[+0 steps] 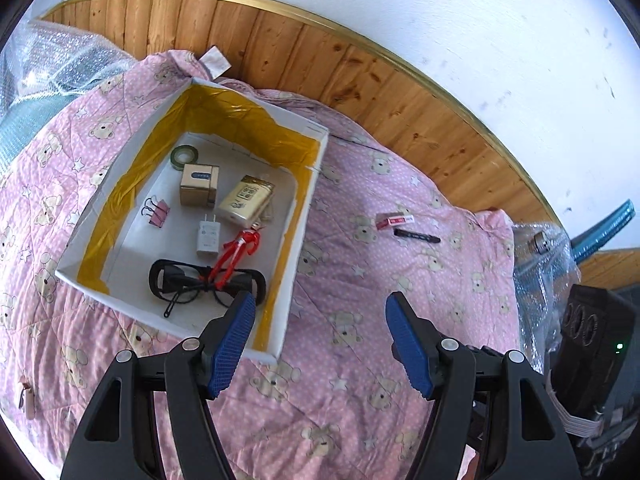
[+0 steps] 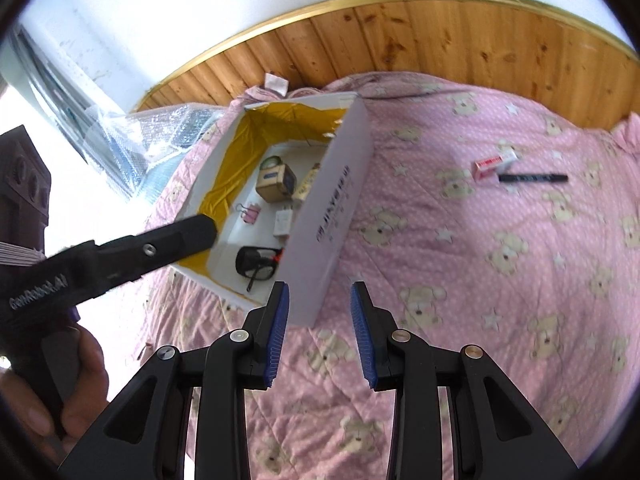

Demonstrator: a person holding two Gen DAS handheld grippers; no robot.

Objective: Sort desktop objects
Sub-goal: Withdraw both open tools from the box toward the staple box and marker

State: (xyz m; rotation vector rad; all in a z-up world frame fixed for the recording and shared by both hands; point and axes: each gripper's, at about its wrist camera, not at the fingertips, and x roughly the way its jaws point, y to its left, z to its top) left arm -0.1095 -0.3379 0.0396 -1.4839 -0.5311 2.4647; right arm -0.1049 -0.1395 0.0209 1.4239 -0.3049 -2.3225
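- Our left gripper (image 1: 320, 320) and right gripper (image 2: 319, 312) gape wide, empty, since sorted items fill the box (image 1: 304, 200)
- Black pen (image 1: 417, 235), red packet (image 1: 394, 221) wait at two o'clock

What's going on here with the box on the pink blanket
A person holds a two-finger gripper in each hand over a pink bear-print blanket, sorting small items into a white box. Already inside are a tape roll, a small cardboard box, a binder clip, a white charger plug and black glasses. A red-and-white packet and a black pen still lie out on the blanket. The left gripper and right gripper are both open and empty.
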